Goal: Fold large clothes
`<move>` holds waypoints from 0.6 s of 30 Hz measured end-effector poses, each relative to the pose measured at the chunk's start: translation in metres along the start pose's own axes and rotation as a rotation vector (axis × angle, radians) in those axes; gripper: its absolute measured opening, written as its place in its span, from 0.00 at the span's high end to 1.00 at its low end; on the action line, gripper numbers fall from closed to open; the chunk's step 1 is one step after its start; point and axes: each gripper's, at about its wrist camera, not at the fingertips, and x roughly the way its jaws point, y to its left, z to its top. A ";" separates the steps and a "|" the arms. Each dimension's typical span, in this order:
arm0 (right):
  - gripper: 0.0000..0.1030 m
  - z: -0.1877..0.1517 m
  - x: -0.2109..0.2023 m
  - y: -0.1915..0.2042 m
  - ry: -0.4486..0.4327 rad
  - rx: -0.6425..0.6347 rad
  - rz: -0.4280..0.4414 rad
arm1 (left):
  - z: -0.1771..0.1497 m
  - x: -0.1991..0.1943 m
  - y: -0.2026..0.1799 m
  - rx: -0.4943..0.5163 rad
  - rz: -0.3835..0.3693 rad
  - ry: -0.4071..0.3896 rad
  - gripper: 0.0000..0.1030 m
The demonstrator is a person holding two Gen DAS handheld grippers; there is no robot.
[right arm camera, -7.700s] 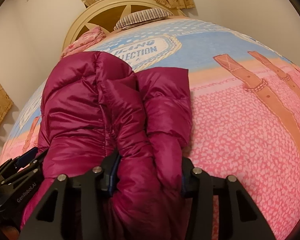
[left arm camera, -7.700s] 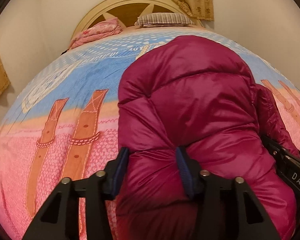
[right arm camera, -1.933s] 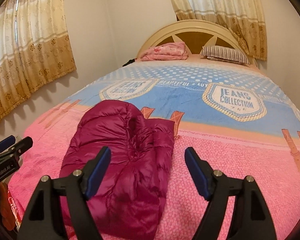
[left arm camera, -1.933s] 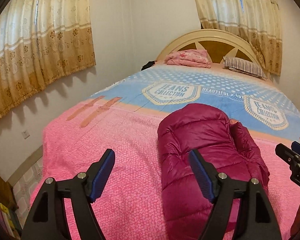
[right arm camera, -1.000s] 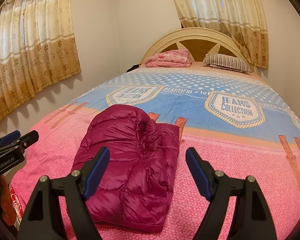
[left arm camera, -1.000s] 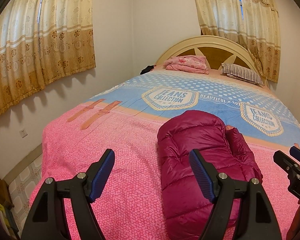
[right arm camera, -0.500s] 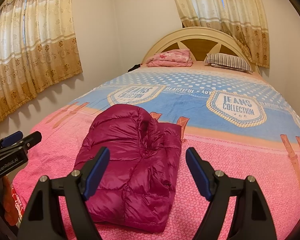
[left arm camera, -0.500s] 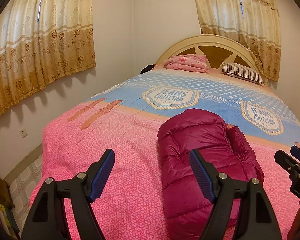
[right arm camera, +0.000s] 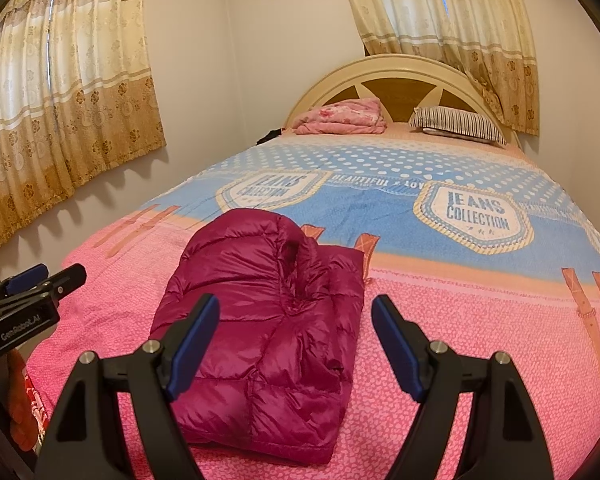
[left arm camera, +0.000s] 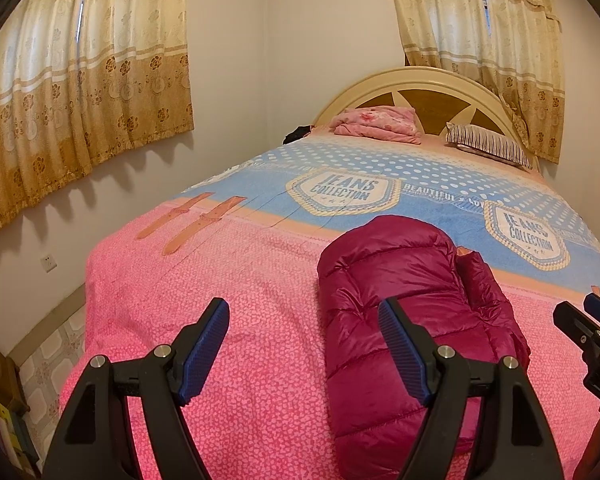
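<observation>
A magenta puffer jacket [left arm camera: 404, 312] lies folded in a compact bundle on the pink near end of the bed [left arm camera: 228, 280]. It also shows in the right wrist view [right arm camera: 268, 304]. My left gripper [left arm camera: 304, 348] is open and empty, held back from the bed, with the jacket behind its right finger. My right gripper [right arm camera: 296, 344] is open and empty, held back above the jacket's near end. Each gripper shows at the edge of the other's view: the right one [left arm camera: 592, 328], the left one [right arm camera: 40, 284].
The bed cover turns blue with "Jeans Collection" badges [right arm camera: 476, 212] farther back. A folded pink blanket [right arm camera: 340, 118] and a striped pillow [right arm camera: 456, 120] lie by the headboard [left arm camera: 420, 92]. Curtains [left arm camera: 80, 80] hang on the left wall; tiled floor [left arm camera: 52, 356] lies left of the bed.
Earlier both grippers were shut on the jacket, close over the bed. They have let go, opened and pulled back. Over the last second both have hardly moved.
</observation>
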 end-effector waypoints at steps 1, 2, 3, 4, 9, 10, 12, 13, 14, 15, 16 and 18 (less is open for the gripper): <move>0.22 0.000 -0.001 0.001 -0.003 -0.001 0.001 | 0.000 0.000 0.000 0.002 -0.006 0.001 0.24; 0.22 0.001 -0.002 0.002 -0.007 -0.003 0.003 | 0.001 0.000 0.000 0.003 -0.010 0.002 0.24; 0.22 0.001 -0.003 0.002 -0.009 -0.004 0.004 | 0.001 0.001 -0.001 0.006 -0.012 0.003 0.24; 0.22 0.001 -0.003 0.003 -0.012 -0.005 0.005 | 0.001 0.000 -0.001 0.005 -0.007 0.000 0.24; 0.22 0.004 -0.006 0.007 -0.022 -0.011 0.010 | 0.001 -0.002 -0.002 0.008 -0.010 -0.009 0.24; 0.22 0.004 -0.006 0.007 -0.023 -0.012 0.011 | 0.000 -0.002 -0.002 0.010 -0.008 -0.010 0.23; 0.22 0.004 -0.006 0.008 -0.024 -0.013 0.012 | 0.000 -0.001 -0.003 0.012 -0.009 -0.008 0.23; 0.22 0.004 -0.006 0.007 -0.024 -0.013 0.013 | 0.000 0.000 -0.003 0.013 -0.010 -0.006 0.23; 0.22 0.004 -0.005 0.008 -0.023 -0.012 0.014 | -0.001 0.000 -0.003 0.014 -0.008 -0.006 0.23; 0.22 0.004 -0.005 0.007 -0.023 -0.012 0.014 | -0.001 0.000 -0.004 0.015 -0.007 -0.004 0.23; 0.22 0.004 -0.005 0.007 -0.023 -0.012 0.014 | -0.001 0.000 -0.004 0.017 -0.006 -0.002 0.22; 0.22 0.004 -0.005 0.007 -0.022 -0.011 0.015 | -0.002 0.001 -0.004 0.021 0.006 -0.004 0.21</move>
